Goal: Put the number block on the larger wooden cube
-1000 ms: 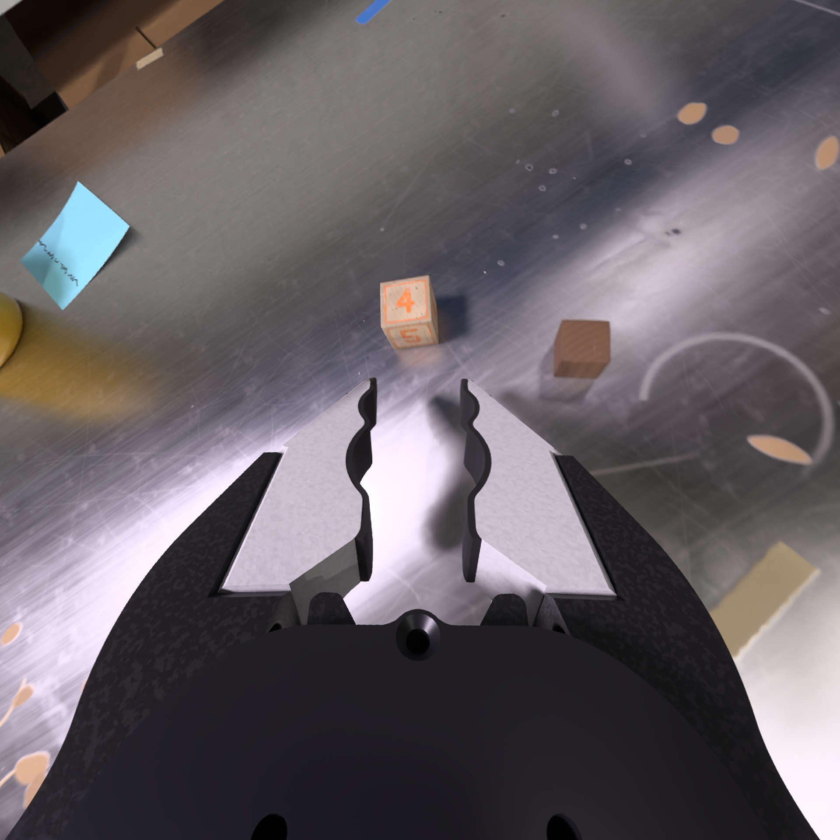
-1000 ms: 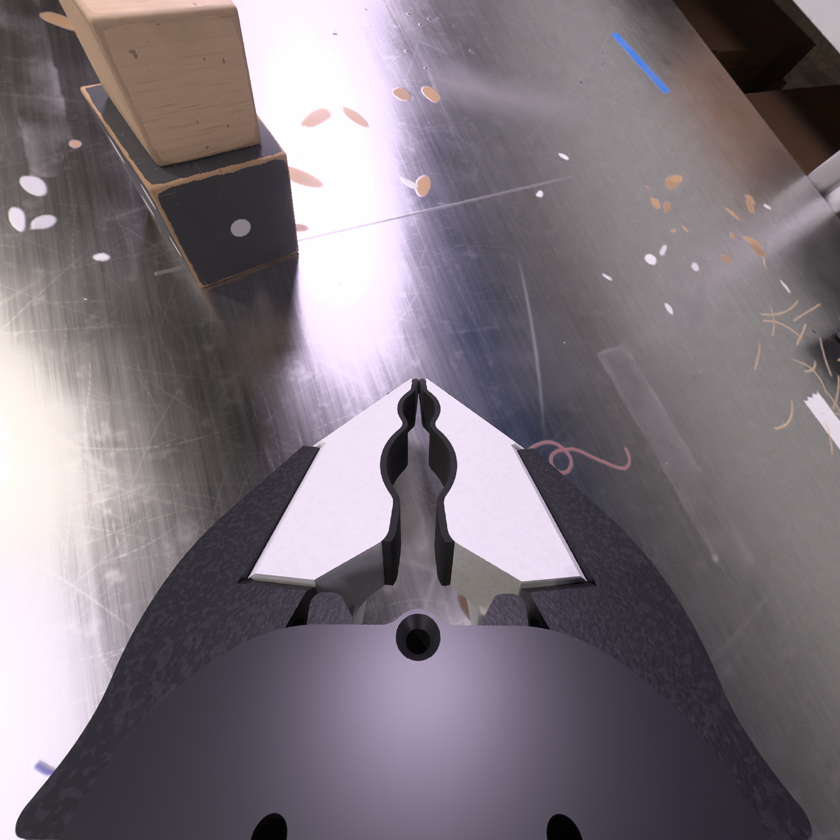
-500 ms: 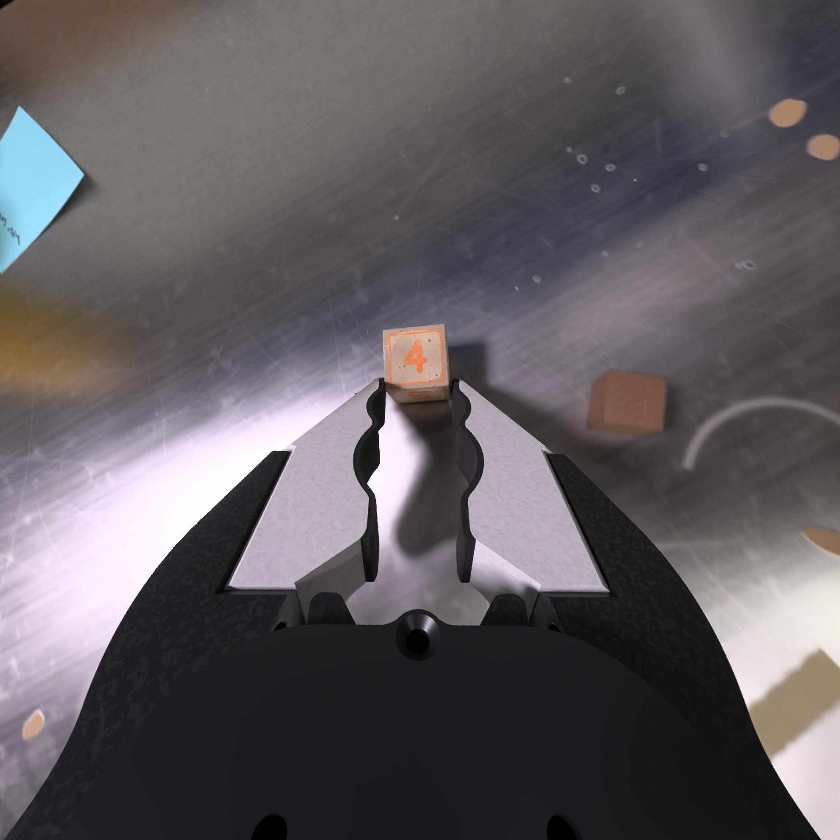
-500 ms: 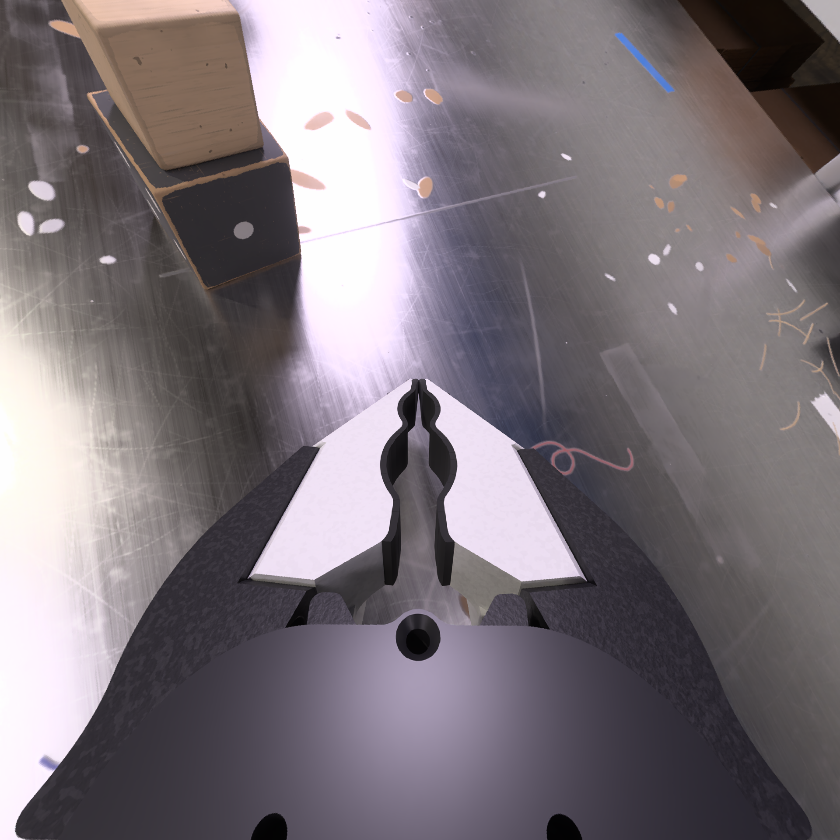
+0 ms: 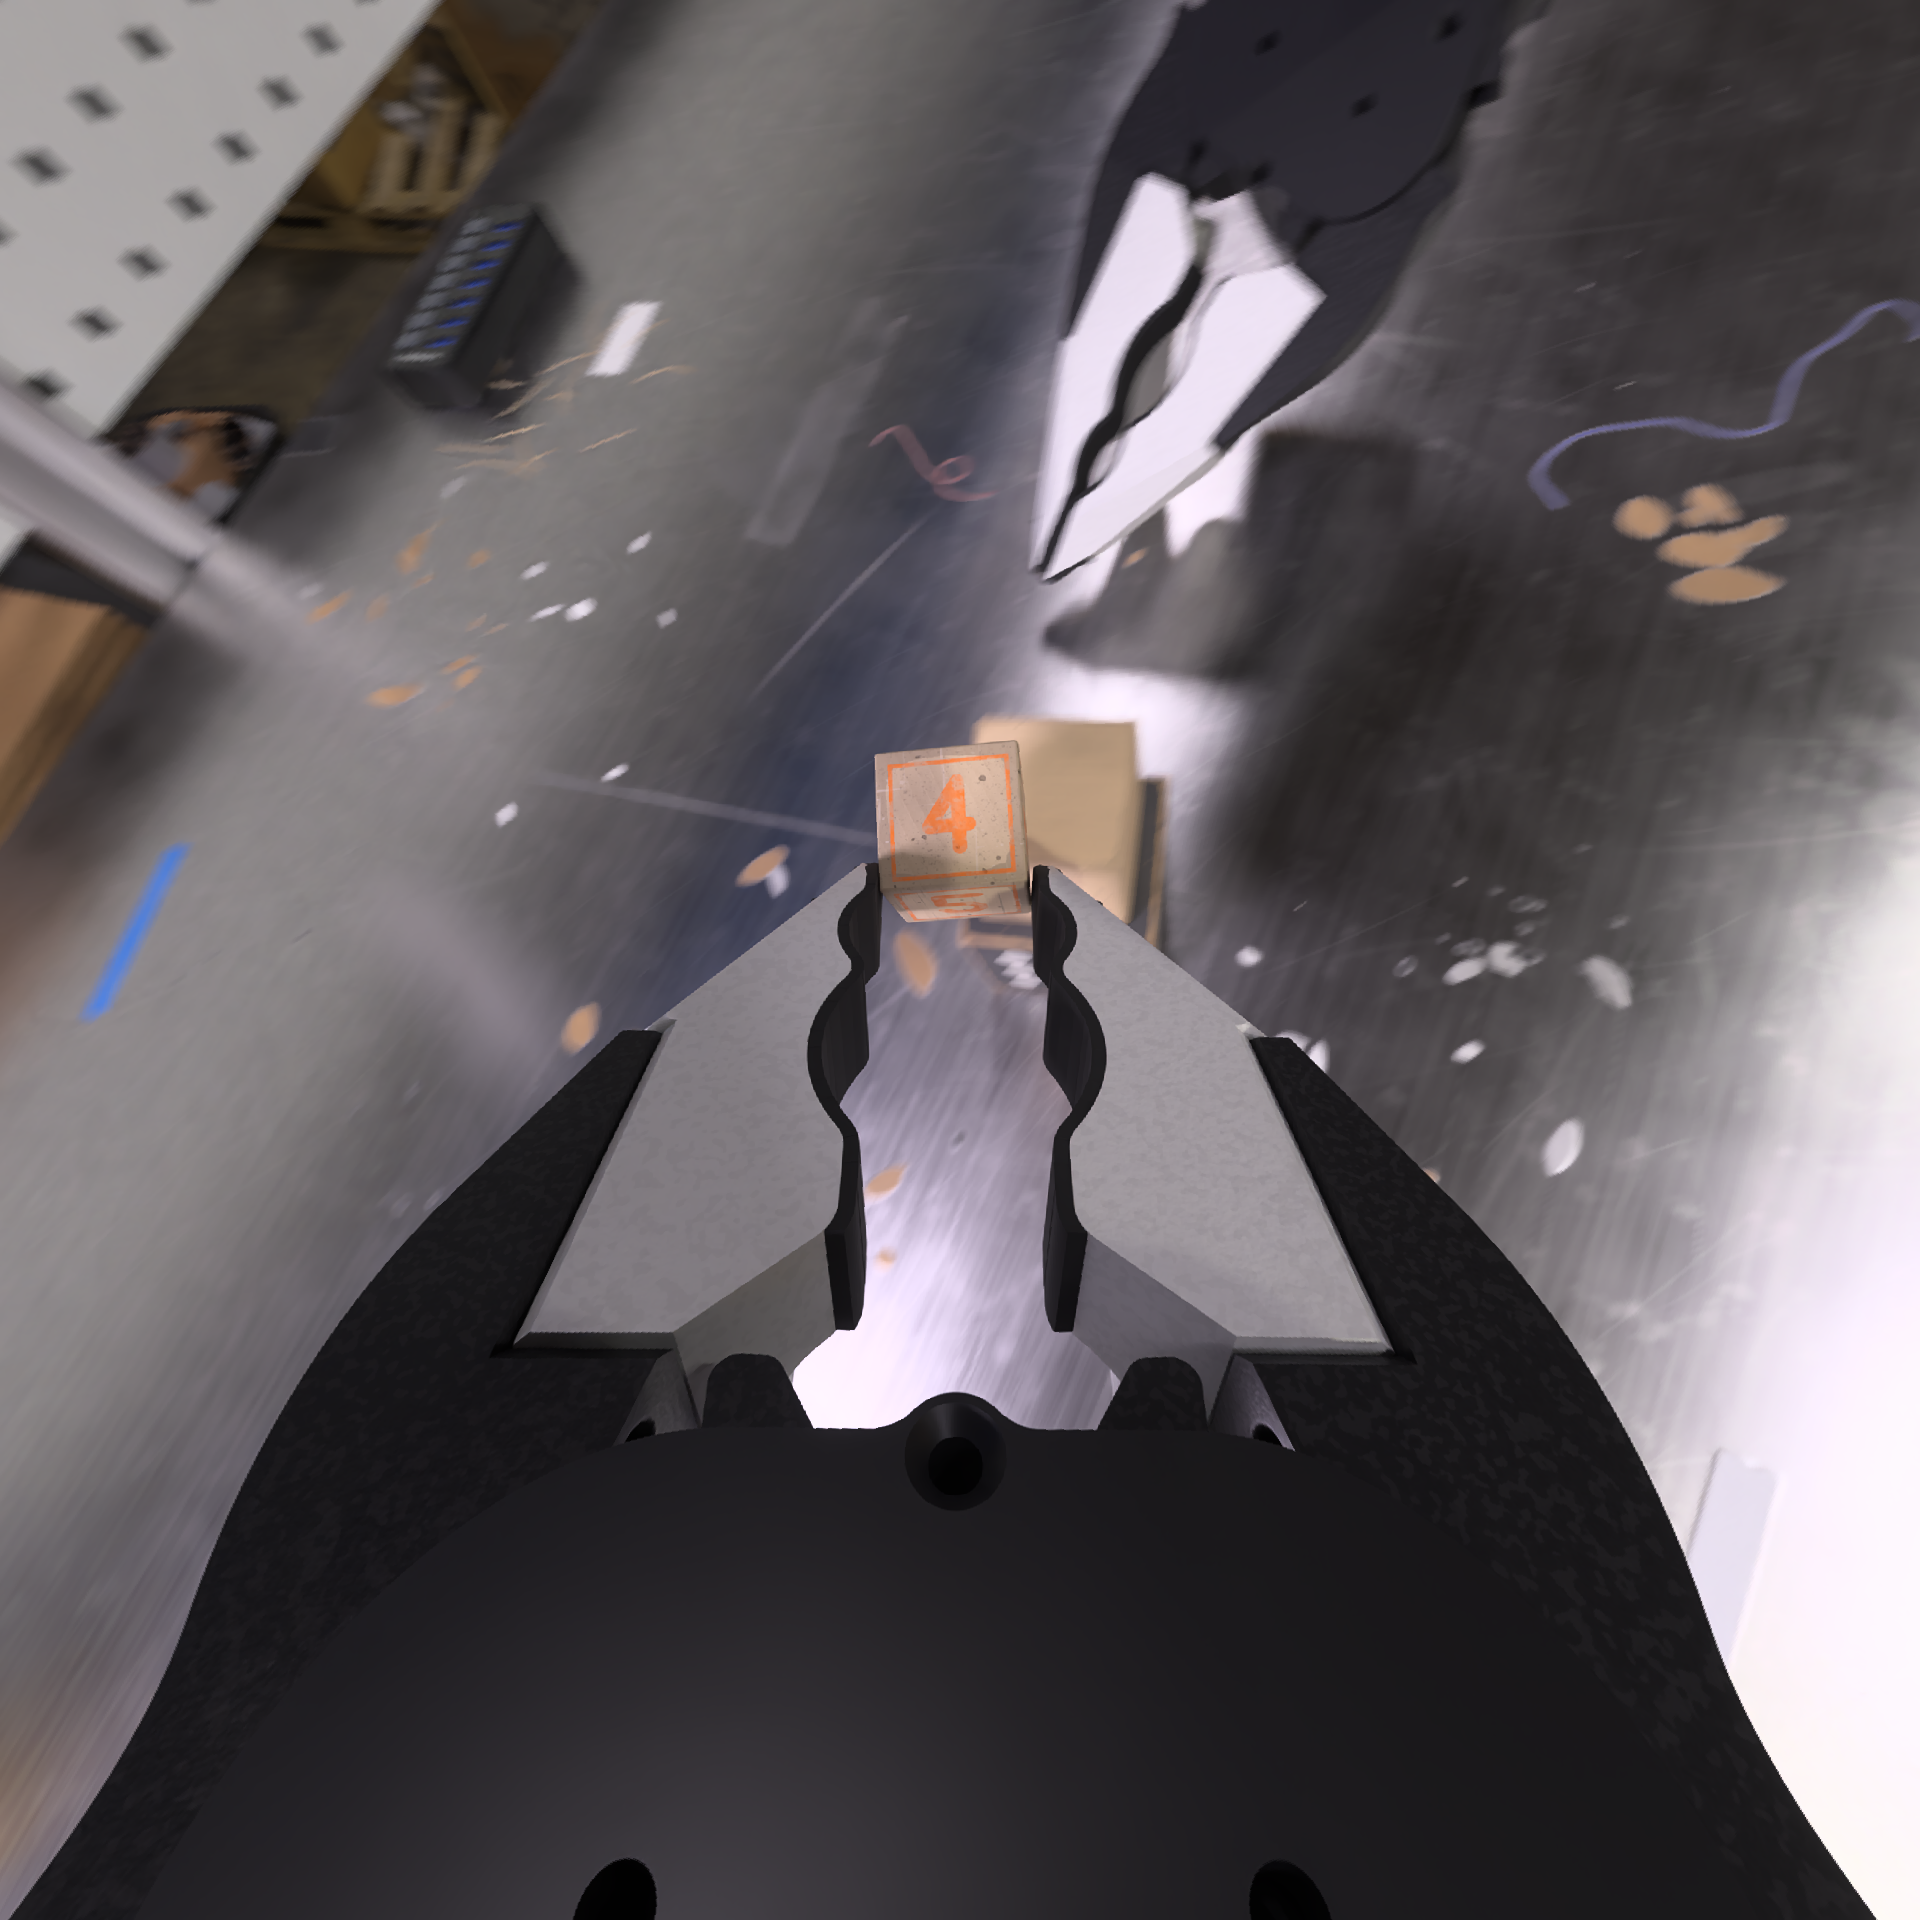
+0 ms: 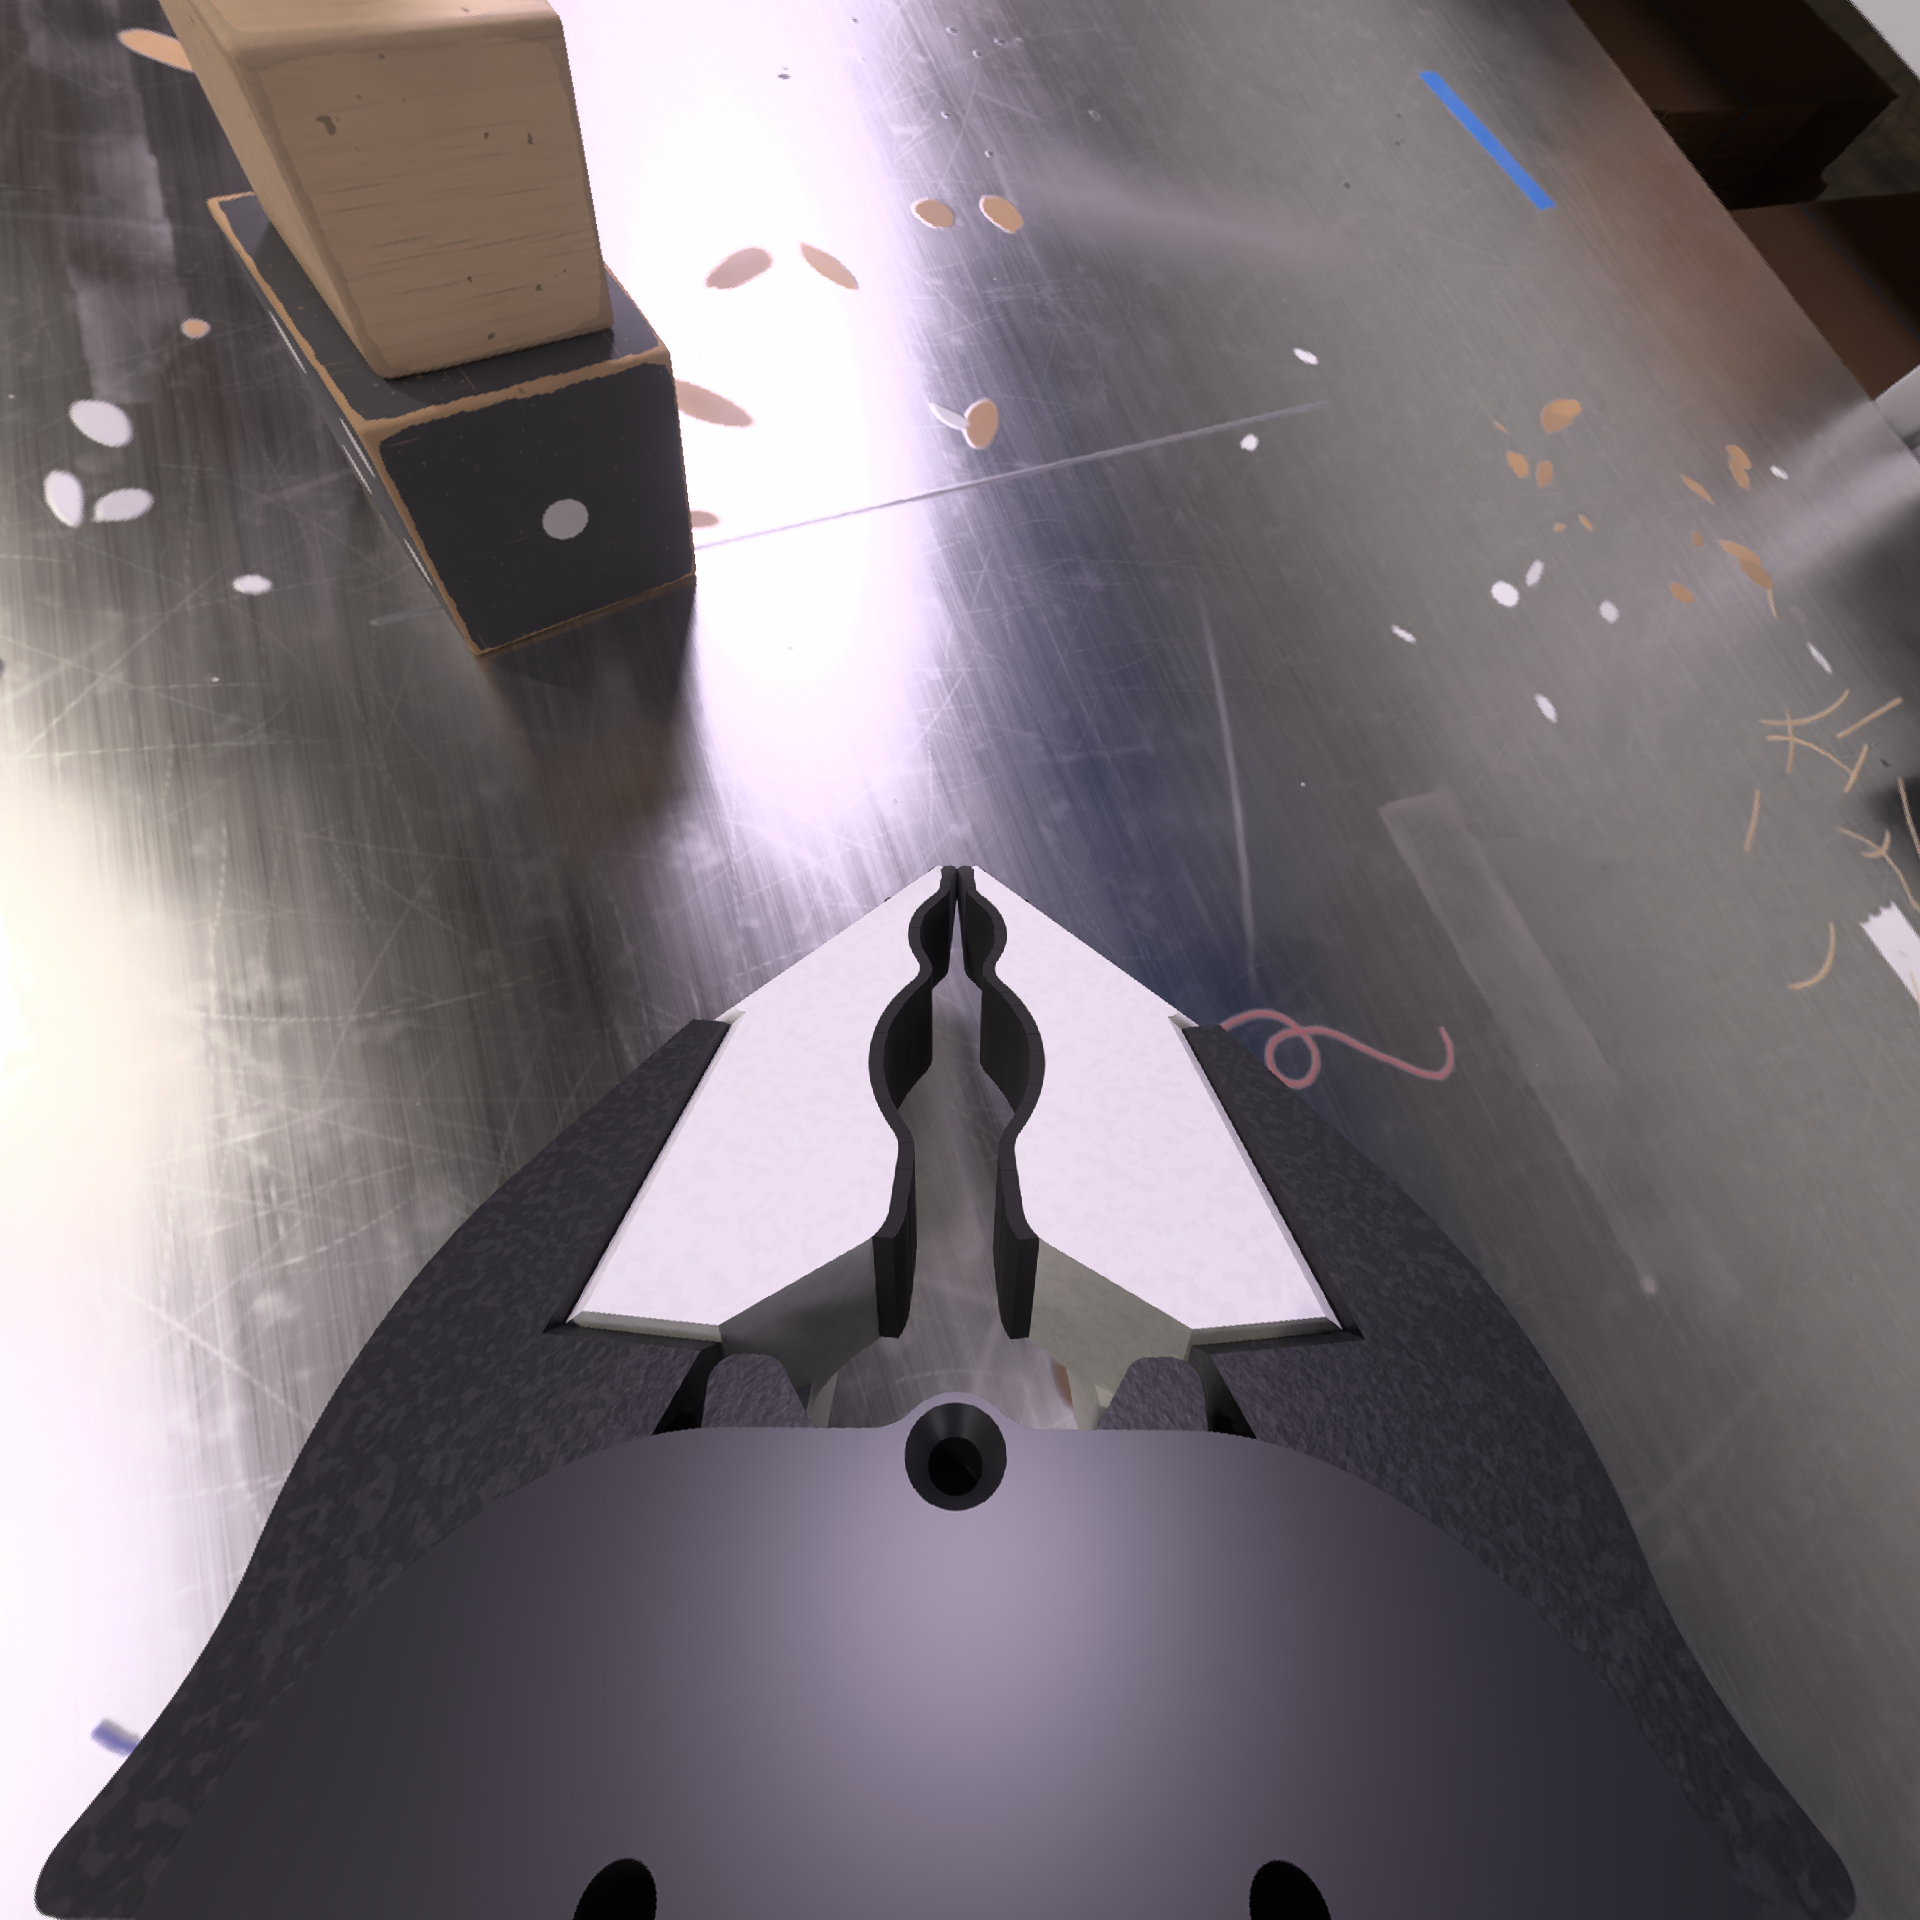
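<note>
Between left gripper (image 5: 954, 883) jaws' tips: number block (image 5: 948, 831), clamped.

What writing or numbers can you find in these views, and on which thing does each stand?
Number block: an orange figure on the facing side, part of another below; not quoted here.
Dark box: blue marks, too blurred to read.
Black block: white dots only, no text.

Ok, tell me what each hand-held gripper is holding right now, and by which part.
The left hand-held gripper holds the number block at its fingertips, pinched by the lower part of its two opposite side faces. The right hand-held gripper is shut on nothing.
</note>
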Available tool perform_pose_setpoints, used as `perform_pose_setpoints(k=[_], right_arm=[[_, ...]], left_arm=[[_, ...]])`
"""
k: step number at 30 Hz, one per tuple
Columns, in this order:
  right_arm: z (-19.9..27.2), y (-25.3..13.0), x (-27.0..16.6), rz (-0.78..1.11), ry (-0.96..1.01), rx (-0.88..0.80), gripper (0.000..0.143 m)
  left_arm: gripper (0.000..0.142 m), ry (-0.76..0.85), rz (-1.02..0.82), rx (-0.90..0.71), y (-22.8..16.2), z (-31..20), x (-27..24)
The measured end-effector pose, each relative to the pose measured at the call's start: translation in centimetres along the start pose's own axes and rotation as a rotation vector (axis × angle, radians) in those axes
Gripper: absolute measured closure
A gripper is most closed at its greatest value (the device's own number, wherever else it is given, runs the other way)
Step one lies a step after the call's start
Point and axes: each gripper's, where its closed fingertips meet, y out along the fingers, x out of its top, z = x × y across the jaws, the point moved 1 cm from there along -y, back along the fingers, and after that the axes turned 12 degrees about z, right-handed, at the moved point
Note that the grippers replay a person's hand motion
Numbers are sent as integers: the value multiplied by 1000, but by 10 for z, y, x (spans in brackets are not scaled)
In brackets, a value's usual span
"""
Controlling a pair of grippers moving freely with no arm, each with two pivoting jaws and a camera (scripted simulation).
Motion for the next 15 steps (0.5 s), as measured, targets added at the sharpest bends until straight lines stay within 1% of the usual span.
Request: perform_pose_setpoints(k=[2,4,6,8,10,12,13,14,15], right_arm=[[1,-1,0,-2,0,4,143],[1,-1,0,-5,0,9,143],[2,-1,0,-7,-1,14,143],[2,-2,0,-7,-4,16,143],[2,-1,0,-6,-6,18,143],[2,-2,0,-7,-4,18,143],[2,-2,0,-8,-2,18,143],[2,-2,0,-9,1,19,143],[2,-2,0,-10,2,21,143]], left_arm=[[114,25,7,-75,14,-15,13],[114,29,19,-92,20,-16,19],[114,37,36,-122,23,-15,19],[114,31,87,-203,26,-19,14],[115,33,94,-249,28,-19,13],[113,4,84,-213,26,-14,11],[91,6,75,-209,21,-12,9],[77,2,57,-187,13,-7,5],[74,-19,38,-144,3,2,-2]])
